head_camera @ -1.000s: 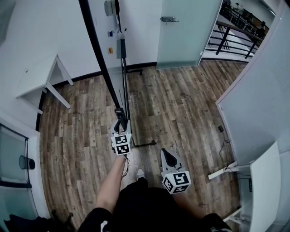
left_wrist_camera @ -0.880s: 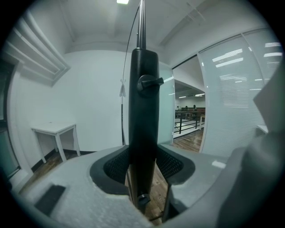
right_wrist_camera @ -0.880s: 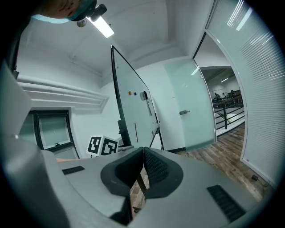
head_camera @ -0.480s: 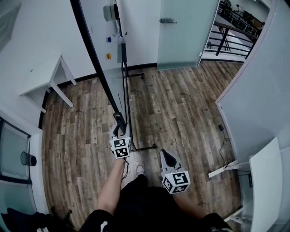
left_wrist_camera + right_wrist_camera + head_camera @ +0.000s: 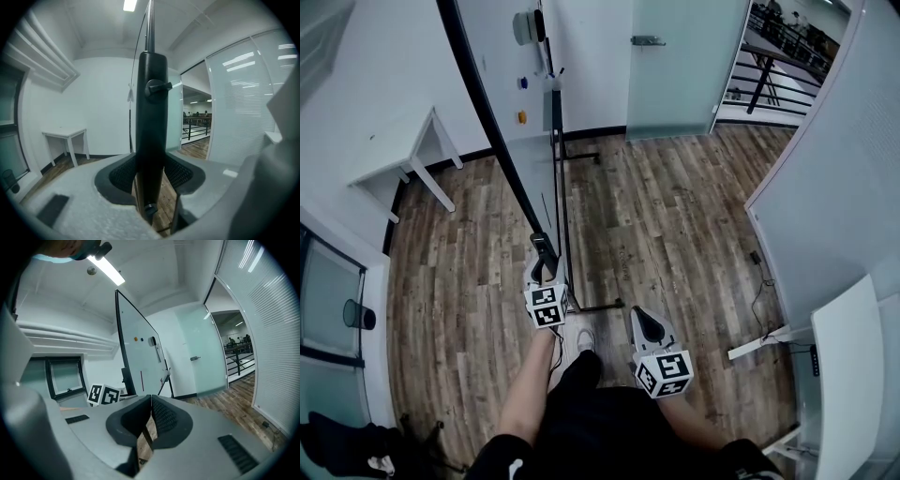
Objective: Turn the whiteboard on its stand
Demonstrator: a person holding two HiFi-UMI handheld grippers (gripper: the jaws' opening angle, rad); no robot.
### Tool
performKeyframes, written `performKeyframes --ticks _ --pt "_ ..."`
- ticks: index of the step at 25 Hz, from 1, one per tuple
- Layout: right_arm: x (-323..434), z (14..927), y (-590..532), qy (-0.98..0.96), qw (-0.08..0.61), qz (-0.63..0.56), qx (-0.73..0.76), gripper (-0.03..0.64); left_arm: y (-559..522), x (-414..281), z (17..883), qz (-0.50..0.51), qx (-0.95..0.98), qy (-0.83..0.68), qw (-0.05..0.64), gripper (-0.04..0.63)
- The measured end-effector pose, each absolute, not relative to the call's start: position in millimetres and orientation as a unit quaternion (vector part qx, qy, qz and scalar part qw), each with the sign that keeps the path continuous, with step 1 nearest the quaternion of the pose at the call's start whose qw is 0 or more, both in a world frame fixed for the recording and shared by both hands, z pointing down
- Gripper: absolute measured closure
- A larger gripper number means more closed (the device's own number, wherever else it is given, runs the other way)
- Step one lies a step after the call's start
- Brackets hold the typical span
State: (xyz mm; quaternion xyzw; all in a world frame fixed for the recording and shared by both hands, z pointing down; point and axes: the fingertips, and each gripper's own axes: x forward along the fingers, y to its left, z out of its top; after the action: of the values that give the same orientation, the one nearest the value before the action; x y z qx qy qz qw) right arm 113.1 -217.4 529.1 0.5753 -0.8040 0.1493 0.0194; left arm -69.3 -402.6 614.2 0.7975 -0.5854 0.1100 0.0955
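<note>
The whiteboard (image 5: 502, 66) stands on a wheeled stand (image 5: 558, 159) and shows nearly edge-on in the head view, with magnets and an eraser on its face. Its black frame (image 5: 487, 122) runs down to my left gripper (image 5: 543, 255), which is shut on the frame's lower corner. In the left gripper view the black frame (image 5: 151, 108) rises straight up between both pads of the left gripper (image 5: 151, 171). My right gripper (image 5: 647, 325) hangs lower right, apart from the board, shut on nothing. From the right gripper (image 5: 150, 416) the whiteboard (image 5: 138, 352) is seen ahead.
A white table (image 5: 403, 155) stands against the left wall. A frosted glass door (image 5: 684, 66) and a railing (image 5: 778, 75) lie beyond. A white partition (image 5: 834, 206), a desk (image 5: 844, 375) and a floor cable (image 5: 759, 281) are at right. The stand's foot (image 5: 600, 303) lies near my shoe.
The board's frame has swung a little to the left, and my left gripper has gone with it, slightly left and nearer me. The right gripper has stayed put.
</note>
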Motion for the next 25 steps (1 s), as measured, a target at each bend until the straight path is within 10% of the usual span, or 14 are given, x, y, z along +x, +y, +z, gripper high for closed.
performKeyframes --ticks 13,15,25 --pt "121.0 533.7 -138.5 -0.826 0.030 0.145 0.544 0.603 -319.0 -69.4 615.1 0.093 0.789 -0.598 0.104 0.427" --pt "121.8 534.0 -130.3 -0.828 0.033 0.145 0.541 0.603 -305.8 -77.3 618.4 0.081 0.780 -0.611 0.105 0.584" --pt "129.0 542.9 -108.5 -0.832 0.049 0.157 0.530 0.603 -270.2 -73.7 603.2 0.064 0.782 -0.616 0.069 0.583"
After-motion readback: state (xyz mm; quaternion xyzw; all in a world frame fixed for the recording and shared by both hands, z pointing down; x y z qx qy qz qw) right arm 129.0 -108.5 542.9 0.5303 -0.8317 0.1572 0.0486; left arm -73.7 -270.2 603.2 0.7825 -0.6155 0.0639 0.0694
